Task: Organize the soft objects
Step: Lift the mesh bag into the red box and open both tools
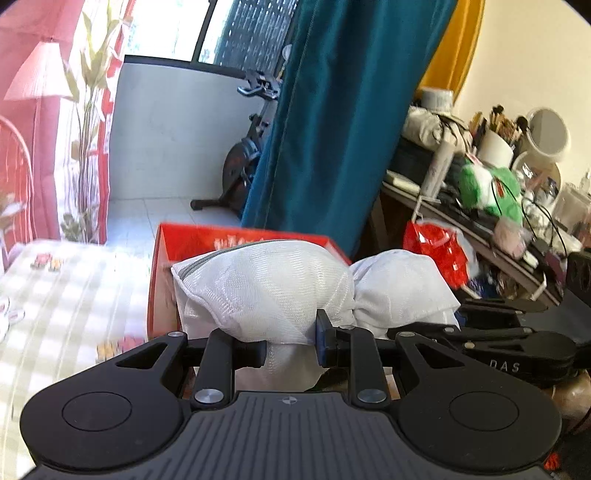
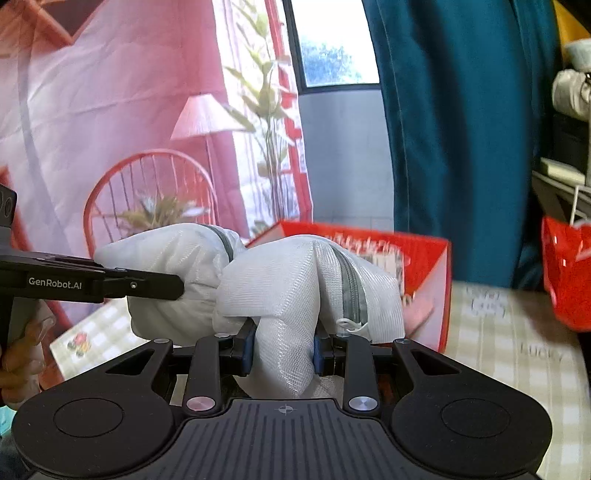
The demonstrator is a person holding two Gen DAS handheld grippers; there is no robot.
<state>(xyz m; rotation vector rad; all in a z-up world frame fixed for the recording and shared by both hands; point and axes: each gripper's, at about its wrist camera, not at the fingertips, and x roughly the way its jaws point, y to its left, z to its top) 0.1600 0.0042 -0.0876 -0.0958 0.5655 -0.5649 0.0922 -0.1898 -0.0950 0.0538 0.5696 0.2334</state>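
Bright daylight floods from the window (image 1: 173, 29); fisheye-bent edges, slight motion blur.

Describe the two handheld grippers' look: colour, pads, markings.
Both are matte black: ribbed dark-grey top plate with a small crosshair mark, round side housings, silver pivot screws, linkage arms. The left gripper and right gripper carry blue pads on the jaws. White lettering reads "GenRobot.AI" on the left one's side, "DAS" on the right's.

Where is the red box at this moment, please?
In both wrist views, the red box stands on the checked cloth, directly behind the white mesh bag.
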